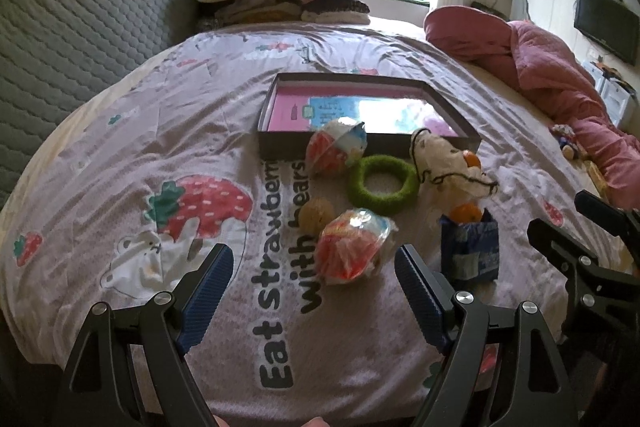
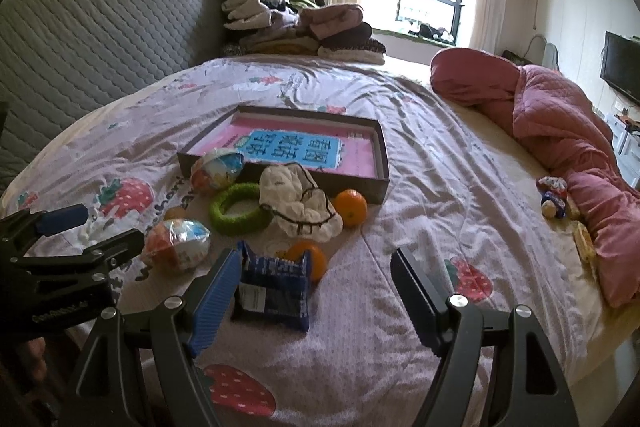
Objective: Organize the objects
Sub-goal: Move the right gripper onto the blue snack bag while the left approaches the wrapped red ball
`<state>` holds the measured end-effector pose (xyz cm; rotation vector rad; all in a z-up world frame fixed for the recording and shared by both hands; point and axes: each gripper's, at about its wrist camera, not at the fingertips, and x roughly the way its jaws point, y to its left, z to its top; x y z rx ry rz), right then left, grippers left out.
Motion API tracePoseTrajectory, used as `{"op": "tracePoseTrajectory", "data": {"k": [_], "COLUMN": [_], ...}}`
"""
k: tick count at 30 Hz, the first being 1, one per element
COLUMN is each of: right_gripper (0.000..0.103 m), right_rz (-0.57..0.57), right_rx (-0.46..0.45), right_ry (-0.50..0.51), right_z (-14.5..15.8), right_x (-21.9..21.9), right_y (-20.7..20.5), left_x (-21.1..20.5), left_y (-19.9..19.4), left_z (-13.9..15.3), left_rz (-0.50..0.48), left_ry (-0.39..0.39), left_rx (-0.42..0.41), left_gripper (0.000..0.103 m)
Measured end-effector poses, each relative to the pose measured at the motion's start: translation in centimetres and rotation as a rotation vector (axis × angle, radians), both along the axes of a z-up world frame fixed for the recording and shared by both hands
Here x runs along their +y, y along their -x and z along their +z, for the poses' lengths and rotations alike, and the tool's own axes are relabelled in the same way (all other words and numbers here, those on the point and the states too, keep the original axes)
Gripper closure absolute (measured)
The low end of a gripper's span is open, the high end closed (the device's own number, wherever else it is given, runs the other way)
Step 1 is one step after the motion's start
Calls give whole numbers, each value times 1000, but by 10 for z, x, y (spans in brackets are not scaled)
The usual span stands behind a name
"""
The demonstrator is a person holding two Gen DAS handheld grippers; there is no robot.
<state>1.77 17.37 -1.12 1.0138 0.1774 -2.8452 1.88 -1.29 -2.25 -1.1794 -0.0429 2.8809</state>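
Objects for sorting lie loose on the bed (image 2: 420,187), grouped on the near side of a shallow open box (image 2: 382,163). Nearest the right claw (image 2: 312,291), whose jaws stand apart and empty, lies a blue snack packet (image 2: 276,291); its long axis runs roughly left to right across the view, label face up, with one blue finger pad (image 2: 212,303) just beside its left end. An orange (image 2: 314,259) sits just behind the packet. The left claw (image 1: 314,287), likewise apart and empty, points at a wrapped red-and-white ball (image 1: 352,247), which sits between and slightly beyond its fingertips. Farther on lie a green ring (image 1: 382,183) flat on the sheet, a white cloth pouch (image 2: 300,203) with a dark cord, a second orange (image 2: 351,207) and a second wrapped ball (image 2: 218,171) touching the box wall. Judged step: first pick-up. A good grasp probably squares the right claw across the packet's short axis and closes gently, since the wrapper likely crumples; the ball may roll on soft bedding.
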Motion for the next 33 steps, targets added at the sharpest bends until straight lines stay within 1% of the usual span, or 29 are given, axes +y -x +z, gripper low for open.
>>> {"op": "tracePoseTrajectory", "data": {"k": [8, 14, 22, 33], "right_gripper": [26, 26, 26, 26], "right_rz": [-3, -4, 14, -1], "right_rx": [-38, -63, -90, -110], "right_ry": [17, 27, 36, 65], "right_z": [-12, -19, -31, -40], "right_x": [4, 6, 2, 3], "right_y": [-1, -2, -4, 7], "left_x": [2, -1, -9, -3], "left_y": [-2, -5, -2, 15], "left_z": [-11, -16, -25, -36], "left_rz": [-21, -40, -35, -55], "left_ry": [1, -33, -54, -52], "left_rx": [-35, -50, -54, -53], "left_gripper": [19, 19, 19, 19]}}
